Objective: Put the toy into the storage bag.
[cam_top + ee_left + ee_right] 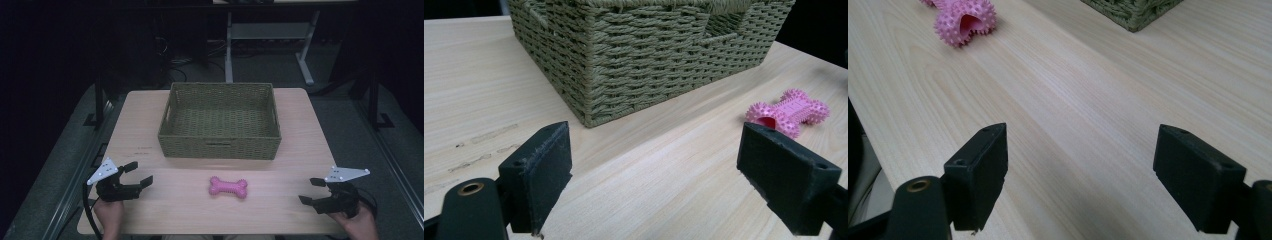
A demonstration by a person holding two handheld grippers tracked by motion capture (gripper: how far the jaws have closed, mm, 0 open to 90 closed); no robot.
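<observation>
- Both claws rest at the near table edge: left gripper and right gripper, jaws spread wide, pinching nothing.
- Hands run off the frame's bottom edge.
- Pale wooden table carries faint scuffs near the left claw.
- Pink spiky bone toy lies flat between the claws, apart from both.
- Behind it sits a woven basket, its inside bare.
- Beyond, the room is too dark to read.

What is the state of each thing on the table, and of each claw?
Basket: upright, empty, on the table.
Pink bone toy: lying flat in front of the basket, not held.
Left claw: open, holding nothing.
Right claw: open, holding nothing.
</observation>
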